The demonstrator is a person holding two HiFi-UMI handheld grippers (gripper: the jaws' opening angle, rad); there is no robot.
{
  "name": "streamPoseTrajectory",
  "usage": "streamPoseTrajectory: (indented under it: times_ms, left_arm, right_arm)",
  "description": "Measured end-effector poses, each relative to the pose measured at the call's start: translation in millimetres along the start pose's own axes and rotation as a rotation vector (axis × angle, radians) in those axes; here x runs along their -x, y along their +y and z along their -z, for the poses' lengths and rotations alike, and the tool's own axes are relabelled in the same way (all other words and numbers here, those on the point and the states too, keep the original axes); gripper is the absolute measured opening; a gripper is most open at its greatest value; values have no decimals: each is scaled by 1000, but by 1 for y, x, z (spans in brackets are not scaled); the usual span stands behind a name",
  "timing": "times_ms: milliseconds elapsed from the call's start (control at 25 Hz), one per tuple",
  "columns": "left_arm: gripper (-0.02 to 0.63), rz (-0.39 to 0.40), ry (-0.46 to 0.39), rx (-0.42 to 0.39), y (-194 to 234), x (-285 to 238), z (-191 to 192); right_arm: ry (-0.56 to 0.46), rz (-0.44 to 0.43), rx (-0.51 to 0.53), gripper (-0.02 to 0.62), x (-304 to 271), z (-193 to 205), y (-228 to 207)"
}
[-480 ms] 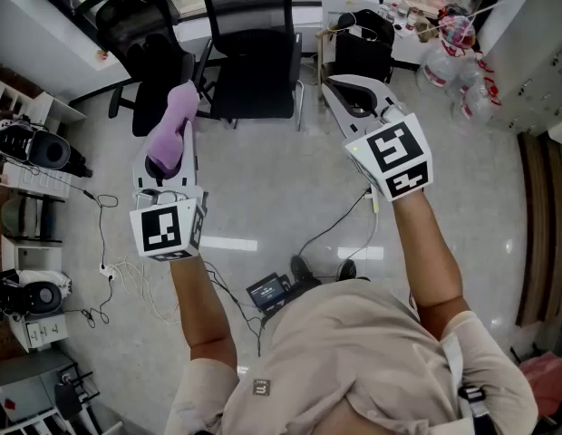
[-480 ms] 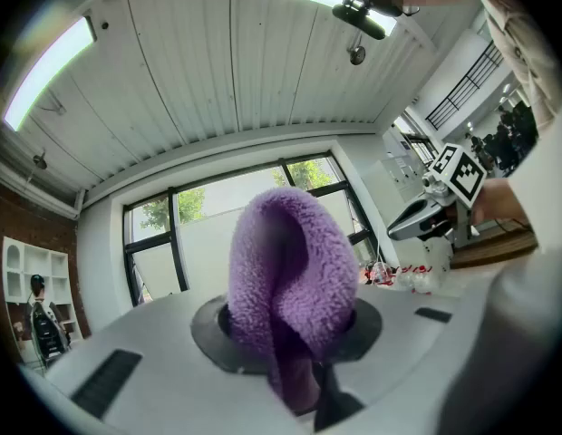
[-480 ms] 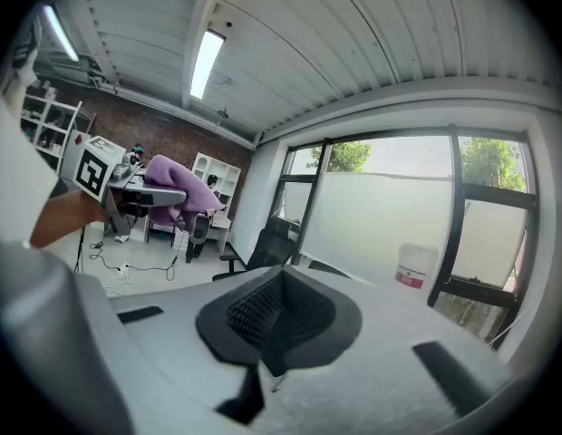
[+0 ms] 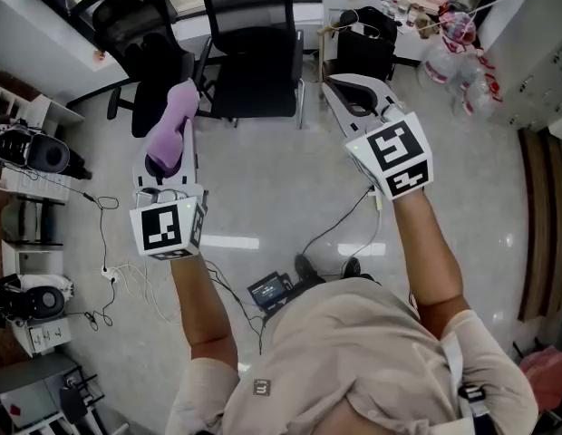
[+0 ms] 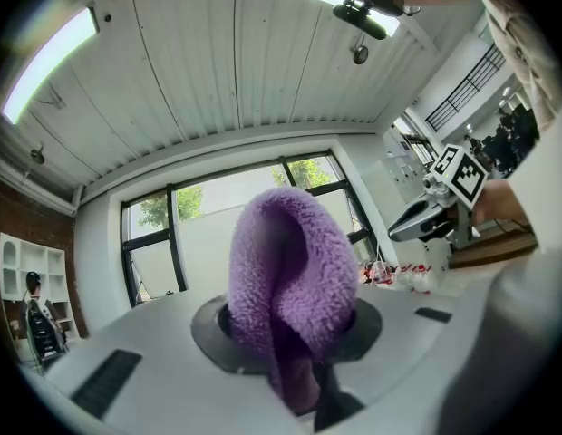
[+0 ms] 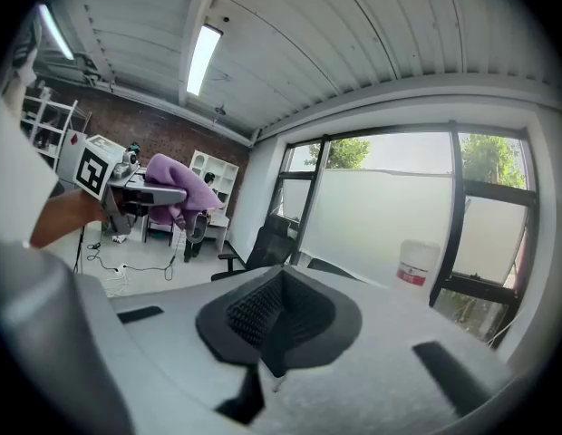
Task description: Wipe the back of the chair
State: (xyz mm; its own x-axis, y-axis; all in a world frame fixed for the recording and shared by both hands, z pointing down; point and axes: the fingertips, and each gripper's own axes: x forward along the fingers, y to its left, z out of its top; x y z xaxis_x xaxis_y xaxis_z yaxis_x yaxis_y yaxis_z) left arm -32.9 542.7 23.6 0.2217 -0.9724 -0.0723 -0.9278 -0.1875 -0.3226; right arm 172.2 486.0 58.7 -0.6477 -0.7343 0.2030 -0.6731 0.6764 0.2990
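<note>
A black mesh office chair [image 4: 252, 51] stands ahead on the pale floor, its seat facing me and its backrest [image 4: 248, 3] at the far side. My left gripper [image 4: 175, 123] is shut on a fluffy purple cloth [image 4: 172, 127] that sticks up out of the jaws, short of the chair's left armrest. In the left gripper view the purple cloth [image 5: 290, 279] fills the middle, clamped between the jaws. My right gripper [image 4: 341, 86] is shut on nothing, to the right of the chair's seat; its dark pads [image 6: 274, 314] press together. The chair [image 6: 259, 245] shows small beyond them.
A second black office chair [image 4: 140, 36] stands left of the first. A black bag [image 4: 365, 42] sits at a desk to the right, with plastic bags [image 4: 449, 48] beyond. Cables [image 4: 118, 275] and a power strip [image 4: 270, 291] lie on the floor near my feet. Shelves [image 4: 27, 143] line the left.
</note>
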Motion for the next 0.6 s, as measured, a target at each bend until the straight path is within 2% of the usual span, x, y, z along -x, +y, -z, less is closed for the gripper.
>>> streamPoseTrajectory:
  times_ms: [240,600]
  left_arm:
    - [86,3,8,10,14,-12,12]
    - [86,36,15,29,39,-23,44]
  right_arm:
    - [7,2,-5,-6,-19,0,3]
    - [7,0,-25,-5,-58,-7,32]
